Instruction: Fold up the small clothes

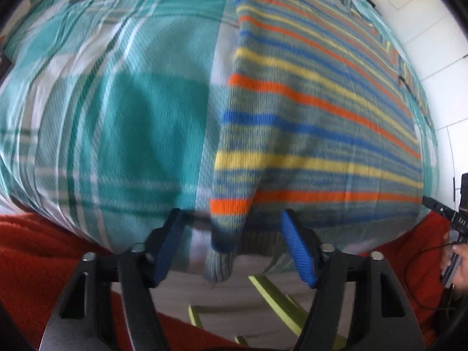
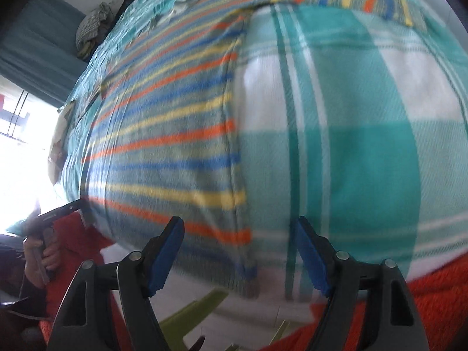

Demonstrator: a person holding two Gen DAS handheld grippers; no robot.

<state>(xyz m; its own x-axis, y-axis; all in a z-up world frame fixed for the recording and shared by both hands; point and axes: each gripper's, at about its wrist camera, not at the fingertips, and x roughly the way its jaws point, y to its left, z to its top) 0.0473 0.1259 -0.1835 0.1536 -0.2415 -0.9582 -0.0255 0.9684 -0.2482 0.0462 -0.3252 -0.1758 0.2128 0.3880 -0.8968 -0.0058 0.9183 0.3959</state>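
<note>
Along the bed's near edge, the striped sweater (image 1: 307, 111) lies flat on the plaid sheet (image 1: 131, 117), hem overhanging. Left gripper (image 1: 231, 248) and right gripper (image 2: 239, 257) both gape wide, holding nothing. Only the right view shows the window (image 2: 17, 152).

Striped knit garment (image 1: 307, 111) flat on bed

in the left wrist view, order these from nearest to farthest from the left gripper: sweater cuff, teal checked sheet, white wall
1. Sweater cuff, hanging between the open fingers of the left gripper.
2. Teal checked sheet, ahead and left.
3. White wall, far right, beyond the bed.
</note>
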